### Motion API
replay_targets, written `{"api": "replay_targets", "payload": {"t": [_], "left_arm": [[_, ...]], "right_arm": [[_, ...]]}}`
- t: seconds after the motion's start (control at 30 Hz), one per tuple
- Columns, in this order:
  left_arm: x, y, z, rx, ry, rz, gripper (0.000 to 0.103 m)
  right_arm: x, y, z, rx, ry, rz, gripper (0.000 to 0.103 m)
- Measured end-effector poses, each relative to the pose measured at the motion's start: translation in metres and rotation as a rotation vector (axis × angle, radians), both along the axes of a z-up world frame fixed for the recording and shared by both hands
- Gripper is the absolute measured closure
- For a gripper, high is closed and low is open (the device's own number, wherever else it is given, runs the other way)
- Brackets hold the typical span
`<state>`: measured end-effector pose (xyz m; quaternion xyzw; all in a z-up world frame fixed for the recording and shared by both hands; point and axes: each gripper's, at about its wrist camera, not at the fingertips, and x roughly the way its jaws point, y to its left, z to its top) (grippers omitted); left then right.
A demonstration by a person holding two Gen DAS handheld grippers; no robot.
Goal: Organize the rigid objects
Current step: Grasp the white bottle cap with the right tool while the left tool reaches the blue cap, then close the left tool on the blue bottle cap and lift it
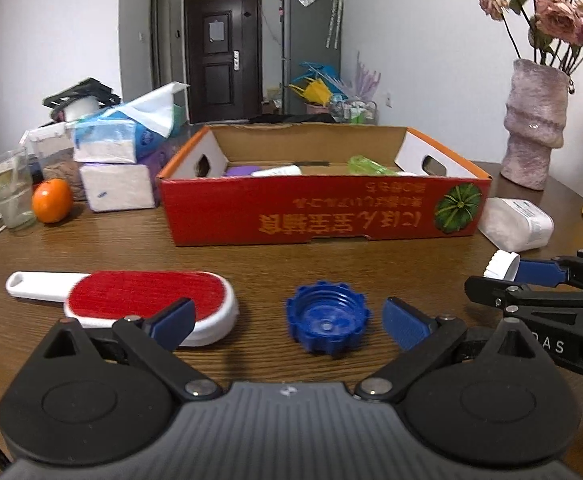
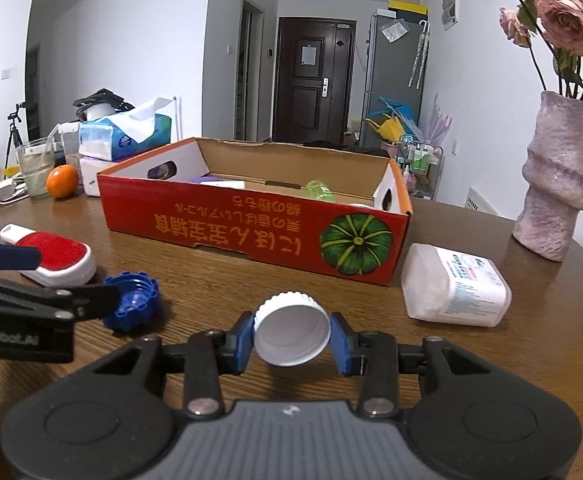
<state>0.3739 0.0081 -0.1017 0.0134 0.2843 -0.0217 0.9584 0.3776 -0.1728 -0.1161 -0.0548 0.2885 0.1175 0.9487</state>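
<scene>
- Holding item: white cap (image 2: 291, 330), clamped between the two blue pads of the right gripper (image 2: 292, 338), open side toward the camera, ribbed rim far; it appears lifted just off the table (image 2: 491, 360).
- Step judged in hand: carrying the white cap to the red cardboard box (image 2: 251, 228), which stands far and slightly left of it, already holding a purple item, a white item and a green bottle.
- Advice: keep the squeeze steady, since the cap is round and smooth and could pivot between the pads; clear the near wall of the box before letting go; release low, over a bare patch of the box floor.
- Left gripper (image 1: 287, 322): jaws wide, holding nothing; blue cap (image 1: 328, 322) lies on the table between its pads, untouched, and looks the likely next pick.
- Red lint brush (image 1: 131, 300): flat on the table, left of the blue cap, handle pointing left; the left pad overlaps it in view, contact uncertain.
- White plastic bottle (image 2: 455, 290): on its side, near the right end of the box.
- Right wrist view alone: the cap's hollow interior and both pads on its rim.
- Left wrist view alone: the white cap from the side, only its ribbed edge and one pad; the blue cap's open inside.
</scene>
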Motion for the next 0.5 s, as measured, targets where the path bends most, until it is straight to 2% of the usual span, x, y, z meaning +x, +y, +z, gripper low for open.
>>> {"api": "replay_targets", "payload": {"t": [0.2, 0.5], "left_arm": [[0.006, -0.009, -0.001, -0.012, -0.006, -0.004, 0.004], [0.020, -0.020, -0.007, -0.012, 0.042, -0.017, 0.020]], "right_arm": [[-0.003, -0.012, 0.000, -0.002, -0.003, -0.013, 0.064], [-0.003, -0.023, 0.000, 0.001, -0.006, -0.026, 0.064]]}}
